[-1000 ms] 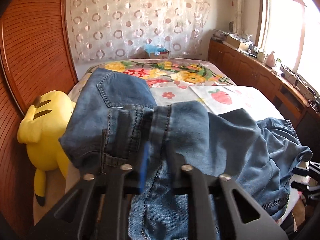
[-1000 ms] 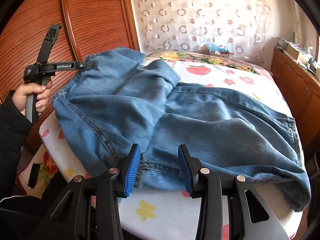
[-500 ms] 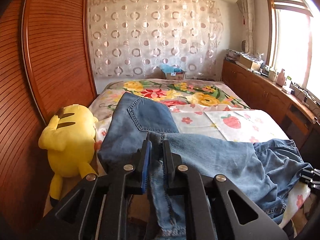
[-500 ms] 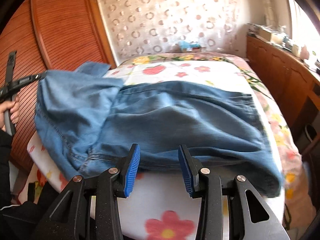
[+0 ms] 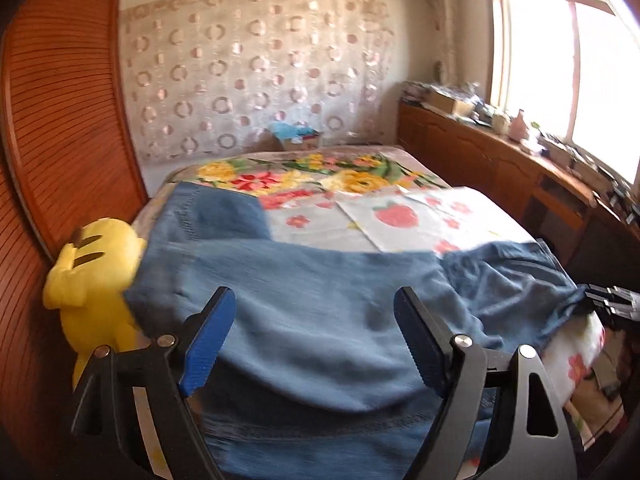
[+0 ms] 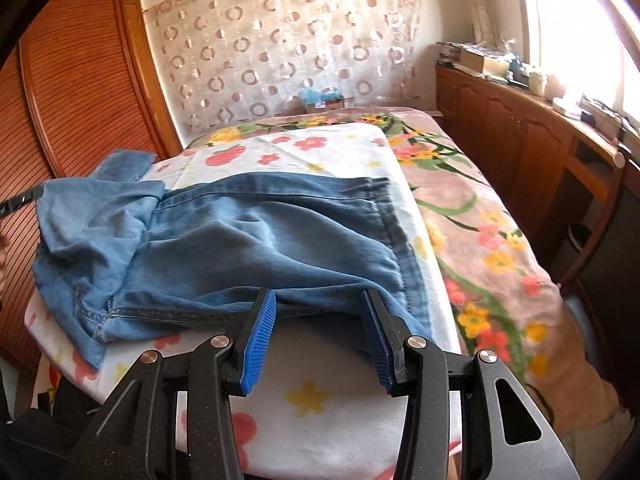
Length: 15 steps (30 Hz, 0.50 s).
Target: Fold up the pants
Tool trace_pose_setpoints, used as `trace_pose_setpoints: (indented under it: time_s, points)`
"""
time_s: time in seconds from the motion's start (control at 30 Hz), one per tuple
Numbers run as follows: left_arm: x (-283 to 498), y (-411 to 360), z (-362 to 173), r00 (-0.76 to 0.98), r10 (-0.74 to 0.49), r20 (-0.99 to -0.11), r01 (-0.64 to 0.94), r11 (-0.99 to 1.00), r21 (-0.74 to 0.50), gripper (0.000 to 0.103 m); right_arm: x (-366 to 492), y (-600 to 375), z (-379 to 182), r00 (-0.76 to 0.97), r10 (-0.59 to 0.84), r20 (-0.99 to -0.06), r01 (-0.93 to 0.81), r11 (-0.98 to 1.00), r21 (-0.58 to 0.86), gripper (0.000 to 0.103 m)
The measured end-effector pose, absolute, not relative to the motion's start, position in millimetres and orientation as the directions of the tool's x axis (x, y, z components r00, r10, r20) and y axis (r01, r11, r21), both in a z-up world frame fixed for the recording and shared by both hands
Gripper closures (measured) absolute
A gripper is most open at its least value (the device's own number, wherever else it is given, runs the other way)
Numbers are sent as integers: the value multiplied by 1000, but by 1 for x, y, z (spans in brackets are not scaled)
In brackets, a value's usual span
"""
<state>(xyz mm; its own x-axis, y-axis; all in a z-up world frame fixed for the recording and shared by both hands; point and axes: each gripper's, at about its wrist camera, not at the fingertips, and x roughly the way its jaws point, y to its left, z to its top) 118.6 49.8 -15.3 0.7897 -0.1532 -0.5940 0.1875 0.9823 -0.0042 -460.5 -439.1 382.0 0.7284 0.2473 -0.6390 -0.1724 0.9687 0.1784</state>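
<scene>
Blue denim pants [image 5: 320, 300] lie folded over on the flowered bed sheet [image 5: 400, 220]. In the left wrist view my left gripper [image 5: 314, 340] is wide open just above the near fold of the denim, holding nothing. In the right wrist view the pants [image 6: 248, 240] lie across the sheet [image 6: 320, 400], rumpled at the left end. My right gripper [image 6: 320, 340] is open at the pants' near edge, with the denim hem between the blue pads but not pinched. The right gripper's tip [image 5: 612, 304] shows at the right edge of the left wrist view.
A yellow plush toy [image 5: 92, 276] sits at the bed's left side against the wooden slatted wardrobe [image 5: 60, 140]. A wooden counter [image 6: 540, 140] with clutter runs under the window on the right. A small box [image 6: 322, 100] sits at the bed's far end.
My left gripper was shut on the denim and lifted it; now it has opened wide and the fold lies on the bed. My right gripper stayed open and moved right along the near edge.
</scene>
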Motion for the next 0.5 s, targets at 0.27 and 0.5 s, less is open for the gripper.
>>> trace_pose_setpoints:
  time_s: [0.27,0.5]
  points:
    - [110,0,-42,729,-243,-640,293,956,-29,21,-464,-449,385,740,210,-639,-149,978,149,57]
    - [104,-26,-63,681,-280,-677,344,938,-42,21,-464,-458,383,741,180,-647,-108,983,149,57]
